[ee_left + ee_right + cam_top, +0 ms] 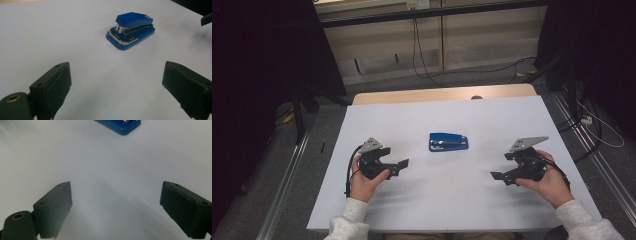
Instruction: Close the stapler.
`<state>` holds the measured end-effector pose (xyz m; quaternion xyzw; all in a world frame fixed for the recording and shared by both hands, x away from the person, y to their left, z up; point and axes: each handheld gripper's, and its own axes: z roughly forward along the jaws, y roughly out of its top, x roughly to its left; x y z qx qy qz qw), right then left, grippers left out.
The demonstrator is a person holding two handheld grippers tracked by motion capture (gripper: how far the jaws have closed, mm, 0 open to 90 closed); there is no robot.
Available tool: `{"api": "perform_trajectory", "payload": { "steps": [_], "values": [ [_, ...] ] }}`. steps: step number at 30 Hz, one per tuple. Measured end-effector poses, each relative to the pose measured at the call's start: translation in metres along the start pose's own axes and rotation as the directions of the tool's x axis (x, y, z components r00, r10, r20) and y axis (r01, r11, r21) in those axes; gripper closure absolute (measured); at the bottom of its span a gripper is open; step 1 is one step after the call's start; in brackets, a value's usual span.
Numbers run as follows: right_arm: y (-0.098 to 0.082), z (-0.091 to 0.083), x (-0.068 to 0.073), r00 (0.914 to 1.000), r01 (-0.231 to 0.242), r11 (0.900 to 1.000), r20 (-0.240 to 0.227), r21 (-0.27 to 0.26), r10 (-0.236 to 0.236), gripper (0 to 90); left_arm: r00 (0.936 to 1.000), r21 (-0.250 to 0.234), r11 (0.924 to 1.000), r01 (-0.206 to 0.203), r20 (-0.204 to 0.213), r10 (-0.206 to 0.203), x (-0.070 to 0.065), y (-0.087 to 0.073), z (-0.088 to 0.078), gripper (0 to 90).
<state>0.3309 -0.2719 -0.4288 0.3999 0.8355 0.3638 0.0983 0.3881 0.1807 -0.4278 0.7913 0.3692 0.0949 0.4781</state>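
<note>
A blue stapler (448, 142) with a chrome magazine lies closed in the middle of the white table top (442, 200). My left gripper (396, 159) is held low at the stapler's left and points toward it. In the left gripper view its jaws stand wide apart, open (116, 75), with the stapler (131, 30) well ahead of them. My right gripper (502, 168) is held at the stapler's right and faces it. It is open (116, 192) with bare table between the jaws, and the stapler's base (120, 125) shows at the top edge.
A wooden strip (442, 94) runs along the table's far edge. Metal rails (287, 175) flank the table on the floor. Cables (422, 55) trail across the floor behind. The other gripper's jaw tip (206, 19) shows at the far right of the left gripper view.
</note>
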Motion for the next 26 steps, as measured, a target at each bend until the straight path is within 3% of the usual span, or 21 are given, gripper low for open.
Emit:
{"api": "perform_trajectory", "payload": {
  "steps": [11, 26],
  "values": [
    [-0.007, -0.006, 0.002, 1.0000, 0.007, 1.000, -0.001, -0.004, -0.007, 10.1, 0.9999, 0.000, 1.0000, -0.008, -0.011, 0.008, 0.001, -0.013, -0.021, 8.7],
    [-0.014, -0.012, 0.008, 0.9998, 0.020, 1.000, -0.005, 0.000, -0.020, 10.1, 0.9997, -0.005, 0.9999, 0.014, -0.019, -0.014, 0.005, -0.040, -0.055, 8.7]
  ]
}}
